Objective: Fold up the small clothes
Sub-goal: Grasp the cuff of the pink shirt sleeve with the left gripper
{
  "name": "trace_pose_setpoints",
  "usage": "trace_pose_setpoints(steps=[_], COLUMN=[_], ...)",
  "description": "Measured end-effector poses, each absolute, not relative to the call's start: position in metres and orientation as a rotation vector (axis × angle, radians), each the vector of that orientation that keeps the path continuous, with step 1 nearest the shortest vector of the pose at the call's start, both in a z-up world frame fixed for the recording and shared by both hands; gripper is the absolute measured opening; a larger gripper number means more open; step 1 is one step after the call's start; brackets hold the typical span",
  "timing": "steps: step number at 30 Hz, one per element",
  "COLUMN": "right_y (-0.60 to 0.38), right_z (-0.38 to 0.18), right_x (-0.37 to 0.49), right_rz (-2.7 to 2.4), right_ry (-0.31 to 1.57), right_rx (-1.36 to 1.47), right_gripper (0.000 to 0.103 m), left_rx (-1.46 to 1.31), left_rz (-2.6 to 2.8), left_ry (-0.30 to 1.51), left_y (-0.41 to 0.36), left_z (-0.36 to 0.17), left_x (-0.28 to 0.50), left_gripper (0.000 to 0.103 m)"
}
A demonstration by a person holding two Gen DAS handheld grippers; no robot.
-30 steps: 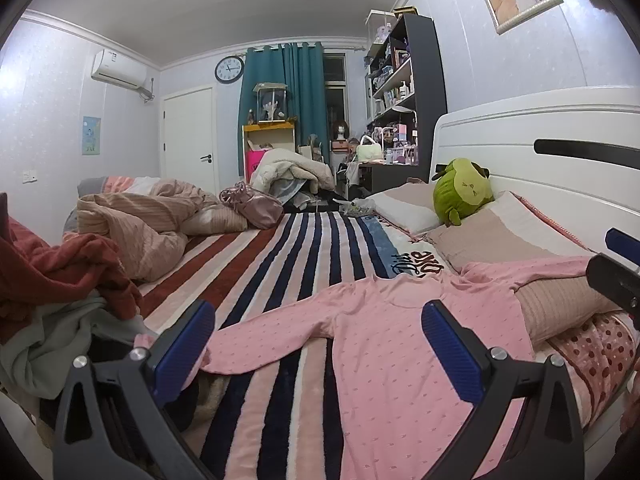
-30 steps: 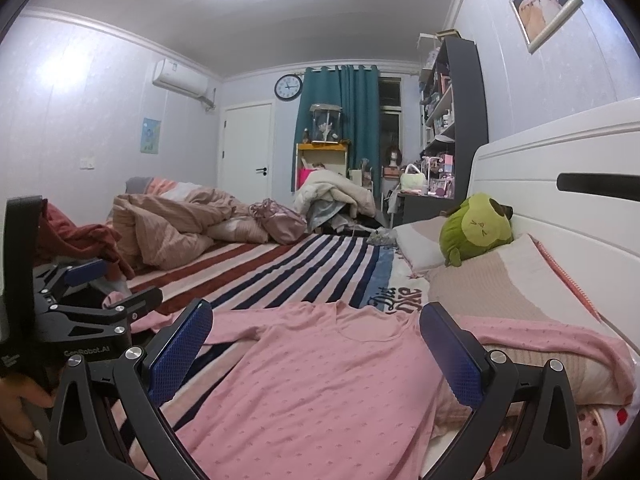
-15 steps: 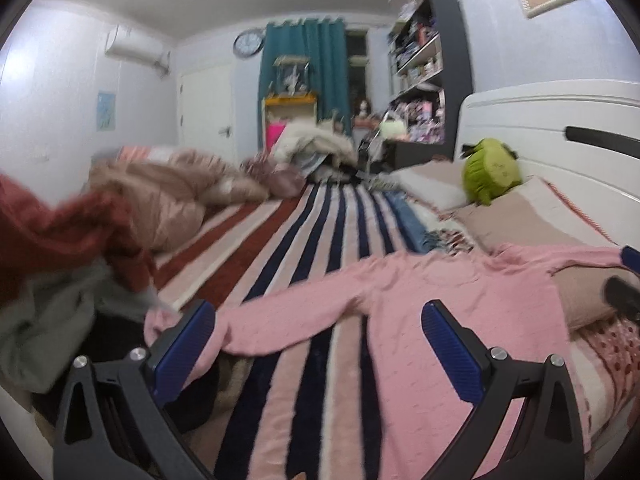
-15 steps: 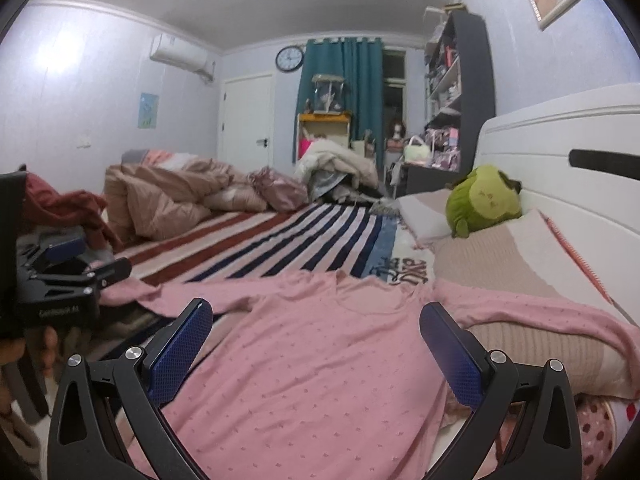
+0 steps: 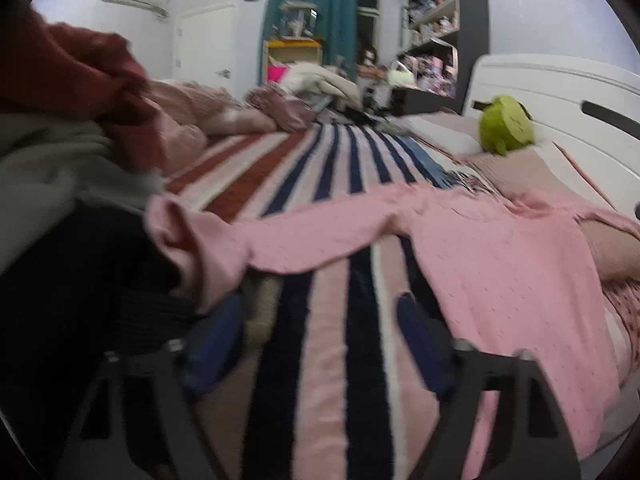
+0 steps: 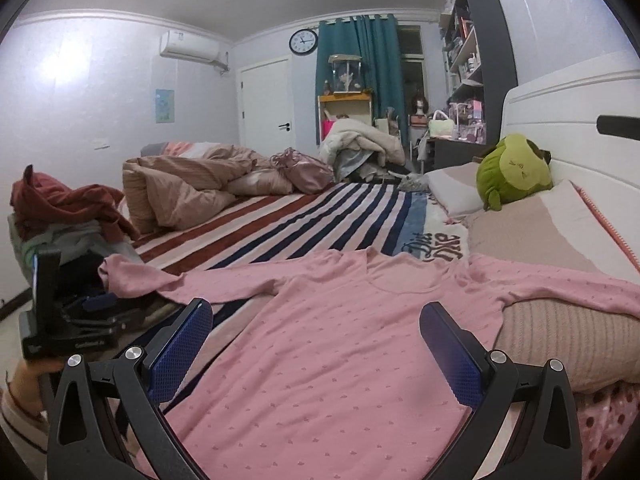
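Pink top (image 6: 340,344) lies partly blurred; left hand-held gripper (image 5: 320,320) and right hand-held gripper (image 6: 316,336) gape empty.

The bed (image 6: 320,216), covered by a striped blanket, is overlaid by a spread pink top (image 6: 340,340), rumpled quilts (image 6: 188,184), pillows (image 6: 532,224) and a green plush toy (image 6: 512,172).

Pink dotted top (image 6: 340,344), seemingly navy-, red-and-white striped blanket (image 6: 304,220), green plush (image 6: 510,170)
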State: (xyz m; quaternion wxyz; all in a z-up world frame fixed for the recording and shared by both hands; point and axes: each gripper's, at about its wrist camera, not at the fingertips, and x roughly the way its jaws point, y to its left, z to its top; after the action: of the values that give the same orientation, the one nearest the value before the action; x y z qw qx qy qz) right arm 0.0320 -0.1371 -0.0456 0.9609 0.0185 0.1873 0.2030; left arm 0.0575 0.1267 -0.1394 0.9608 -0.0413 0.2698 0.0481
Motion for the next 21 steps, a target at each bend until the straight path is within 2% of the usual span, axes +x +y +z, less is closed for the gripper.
trace_pose_setpoints(steps=[1,5,7,8,10,15,17,21], right_y=[-0.136,-0.136,-0.136,-0.137,-0.138,-0.141,-0.142,-0.143], right_z=[-0.046,-0.047,-0.047,-0.047,-0.048,-0.048,-0.046,-0.042], right_x=[0.032,0.031,0.031,0.031,0.029,0.029,0.026,0.021], right_rz=[0.415,0.417,0.411,0.410,0.410,0.429,0.434,0.434], right_ry=[0.382,0.386,0.382,0.380,0.378,0.384,0.371,0.348], right_rx=[0.039,0.035,0.032,0.036,0.046,0.069,0.071,0.067], right_gripper=[0.103,0.103,0.103,0.103,0.103,0.103,0.103,0.103], left_rx=[-0.108,-0.203,-0.147,-0.142,-0.167,0.047,0.121,0.224], left_rz=[0.093,0.104,0.207,0.204,0.148,0.378,0.446,0.577], left_ry=[0.540,0.522,0.457,0.425,0.404,0.467,0.492,0.517], left_y=[0.132,0.150,0.144,0.142,0.143,0.139,0.138,0.145], left_z=[-0.137,-0.128,-0.115,-0.110,-0.103,-0.109,-0.117,-0.140], left_x=[0.056,0.055,0.045,0.040,0.040,0.077,0.087,0.108], left_gripper=[0.056,0.055,0.058,0.065,0.072,0.070,0.053,0.028])
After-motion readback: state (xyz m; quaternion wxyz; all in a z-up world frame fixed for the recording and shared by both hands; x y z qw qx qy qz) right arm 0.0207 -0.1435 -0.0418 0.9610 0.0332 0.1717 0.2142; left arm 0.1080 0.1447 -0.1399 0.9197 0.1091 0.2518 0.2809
